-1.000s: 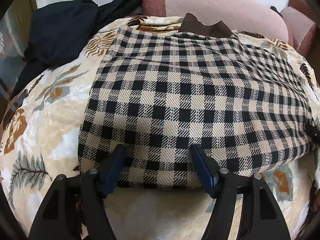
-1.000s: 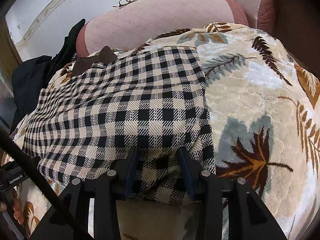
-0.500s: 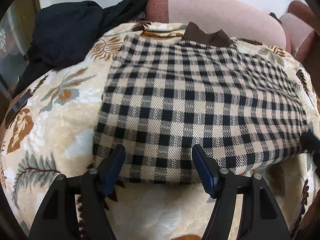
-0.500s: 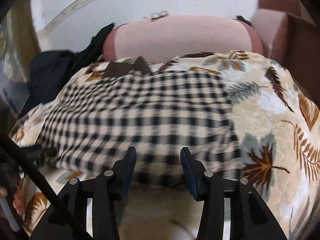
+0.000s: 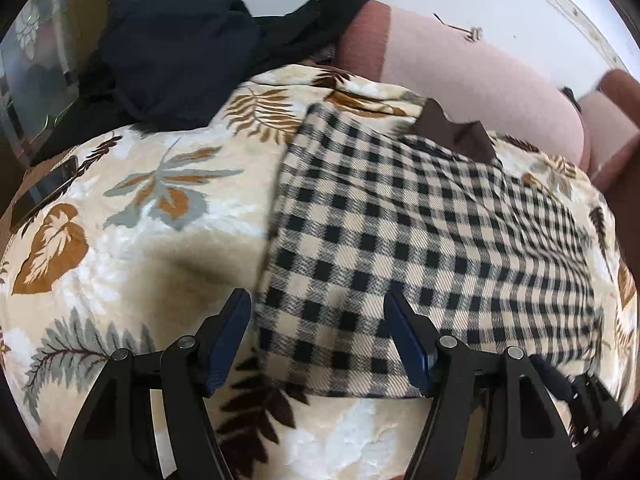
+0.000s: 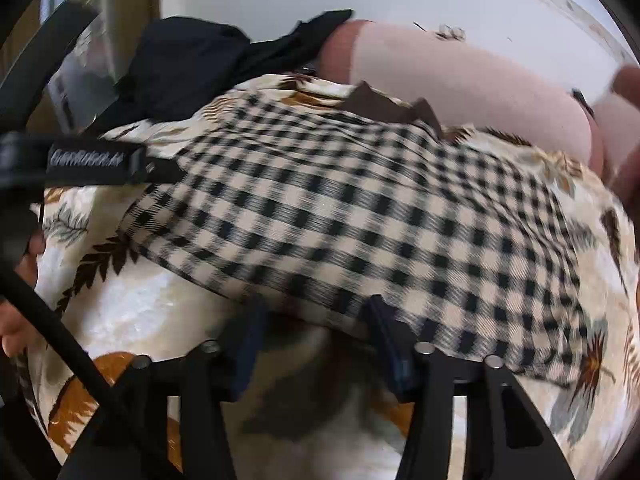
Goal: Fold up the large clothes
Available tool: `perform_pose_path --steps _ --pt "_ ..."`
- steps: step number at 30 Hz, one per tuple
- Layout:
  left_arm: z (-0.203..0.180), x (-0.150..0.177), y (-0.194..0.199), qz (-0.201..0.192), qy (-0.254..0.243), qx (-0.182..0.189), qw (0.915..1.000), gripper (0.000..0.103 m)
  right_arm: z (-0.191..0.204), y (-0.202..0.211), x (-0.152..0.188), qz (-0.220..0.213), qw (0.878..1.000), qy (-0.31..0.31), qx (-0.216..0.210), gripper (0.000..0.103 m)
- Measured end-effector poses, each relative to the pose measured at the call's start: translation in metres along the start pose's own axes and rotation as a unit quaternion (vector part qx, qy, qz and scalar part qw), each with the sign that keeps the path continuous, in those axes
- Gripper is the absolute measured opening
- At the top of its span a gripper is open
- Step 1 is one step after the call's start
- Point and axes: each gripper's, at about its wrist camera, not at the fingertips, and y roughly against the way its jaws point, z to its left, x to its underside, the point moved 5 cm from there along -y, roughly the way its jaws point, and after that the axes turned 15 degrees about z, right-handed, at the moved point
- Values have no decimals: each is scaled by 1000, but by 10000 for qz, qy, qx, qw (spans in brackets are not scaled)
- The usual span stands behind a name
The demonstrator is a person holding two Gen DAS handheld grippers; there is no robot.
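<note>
A leaf-patterned blanket [image 5: 132,216] covered the bed, and the folded checked garment [image 5: 420,240] lay flat on it, brown collar [image 5: 452,132] toward the pink cushion [image 5: 480,80]. At the garment's near edge the left gripper [image 5: 316,332] hung released, gripping nothing. The right gripper [image 6: 316,340] was opening there, with no cloth held between its jaws.

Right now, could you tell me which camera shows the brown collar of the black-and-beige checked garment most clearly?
The left wrist view: the brown collar is sharp there, both points visible against the pink cushion. The right wrist view shows it too, but blurred by motion.
</note>
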Motion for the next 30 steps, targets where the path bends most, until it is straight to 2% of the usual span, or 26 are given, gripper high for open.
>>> perform_pose_path --steps 9,16,20,24,30 --pt "20 -13 7 -102 204 102 9997 68 35 -10 -15 46 9990 439 27 58" --pt "41 -33 1 4 314 157 9994 68 57 -23 -25 72 9976 684 44 58" --pt "60 -58 -19 244 468 642 9965 68 77 -29 -28 51 9955 945 32 58" --pt "70 -70 -48 646 652 1425 9855 68 99 -37 -29 38 9912 1319 124 58" --pt "62 -87 -72 929 429 1745 9793 68 124 -43 -38 -125 9821 1796 553 58"
